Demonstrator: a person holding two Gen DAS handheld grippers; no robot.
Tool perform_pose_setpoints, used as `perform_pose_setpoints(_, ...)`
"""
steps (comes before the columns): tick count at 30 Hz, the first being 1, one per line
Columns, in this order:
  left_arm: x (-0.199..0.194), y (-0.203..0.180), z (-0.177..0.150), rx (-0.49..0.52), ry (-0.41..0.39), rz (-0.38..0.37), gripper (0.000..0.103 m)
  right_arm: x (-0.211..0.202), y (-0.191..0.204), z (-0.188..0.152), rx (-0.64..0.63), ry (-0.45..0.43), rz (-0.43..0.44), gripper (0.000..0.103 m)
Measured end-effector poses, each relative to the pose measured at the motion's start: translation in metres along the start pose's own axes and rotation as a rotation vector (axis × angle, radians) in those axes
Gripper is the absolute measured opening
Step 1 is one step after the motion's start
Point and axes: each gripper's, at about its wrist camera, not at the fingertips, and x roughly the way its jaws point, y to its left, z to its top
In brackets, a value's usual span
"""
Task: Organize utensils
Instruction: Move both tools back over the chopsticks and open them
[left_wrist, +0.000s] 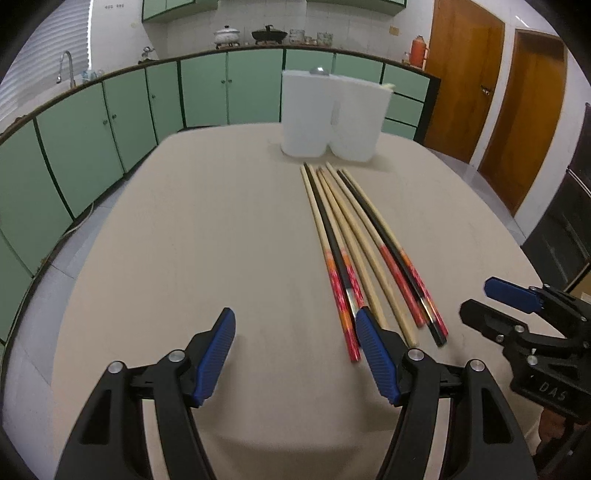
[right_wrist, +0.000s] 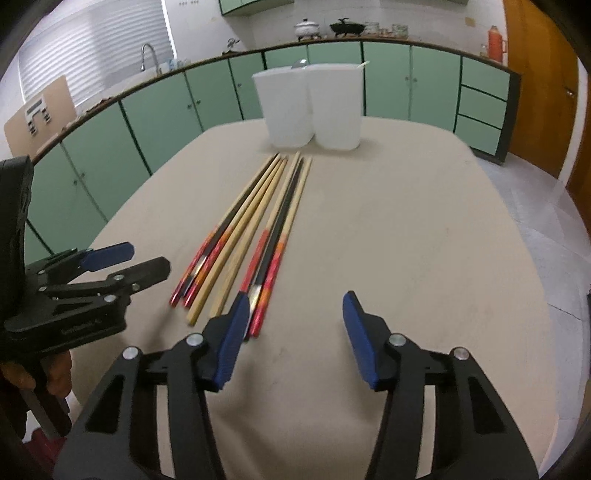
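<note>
Several long chopsticks (left_wrist: 354, 243), plain wood, black, and wood with red-orange patterned ends, lie side by side on the beige table (left_wrist: 203, 240), pointing toward two white containers (left_wrist: 332, 114) at the far edge. The chopsticks (right_wrist: 258, 221) and containers (right_wrist: 310, 107) also show in the right wrist view. My left gripper (left_wrist: 295, 332) is open and empty, low over the table, its right finger beside the near chopstick ends. My right gripper (right_wrist: 295, 317) is open and empty, its left finger by the near ends. Each gripper appears at the edge of the other's view.
Green kitchen cabinets (left_wrist: 110, 122) with a counter, sink tap (left_wrist: 66, 66) and pots run behind the table. Wooden doors (left_wrist: 491, 92) stand at the right. A utensil tip sticks out of the containers. The table (right_wrist: 406, 221) stretches right of the chopsticks.
</note>
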Motion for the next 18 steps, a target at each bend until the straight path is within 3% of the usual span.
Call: perform_pose_setpoints(18, 0.005, 0.000, -0.014, -0.043, -0.043, 0.061, 0.066, 0.011, 0.016, -0.009, -0.044, -0.008, -0.051, 0.045)
